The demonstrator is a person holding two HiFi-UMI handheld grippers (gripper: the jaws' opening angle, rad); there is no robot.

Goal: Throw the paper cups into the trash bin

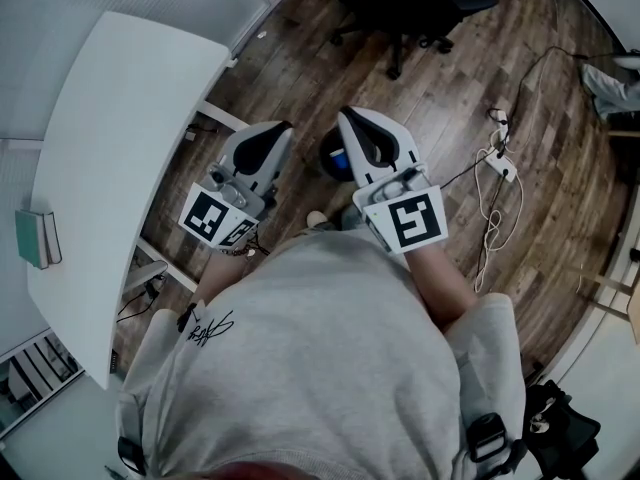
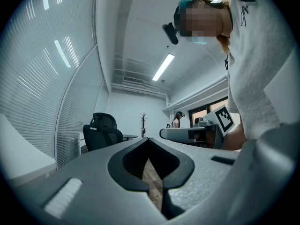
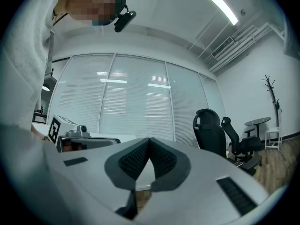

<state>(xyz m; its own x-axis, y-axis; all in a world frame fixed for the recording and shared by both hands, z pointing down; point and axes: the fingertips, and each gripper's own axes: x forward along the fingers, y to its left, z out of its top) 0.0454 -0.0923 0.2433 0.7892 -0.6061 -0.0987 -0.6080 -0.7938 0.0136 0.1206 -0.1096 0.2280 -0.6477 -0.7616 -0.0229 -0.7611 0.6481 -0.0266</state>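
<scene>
No paper cup shows in any view. In the head view my left gripper (image 1: 280, 128) and right gripper (image 1: 345, 116) are held side by side in front of the person's chest, pointing away over the wooden floor. Both are shut with nothing between the jaws. On the floor between them stands a dark round bin (image 1: 330, 156) with something blue inside, partly hidden by the right gripper. In the left gripper view the left gripper (image 2: 148, 139) has its tips touching; in the right gripper view the right gripper (image 3: 149, 139) is closed the same way.
A curved white table (image 1: 110, 168) runs along the left, with a green book (image 1: 33, 238) at its edge. A black office chair (image 1: 410, 8) stands ahead. A power strip and cables (image 1: 497, 163) lie on the floor to the right.
</scene>
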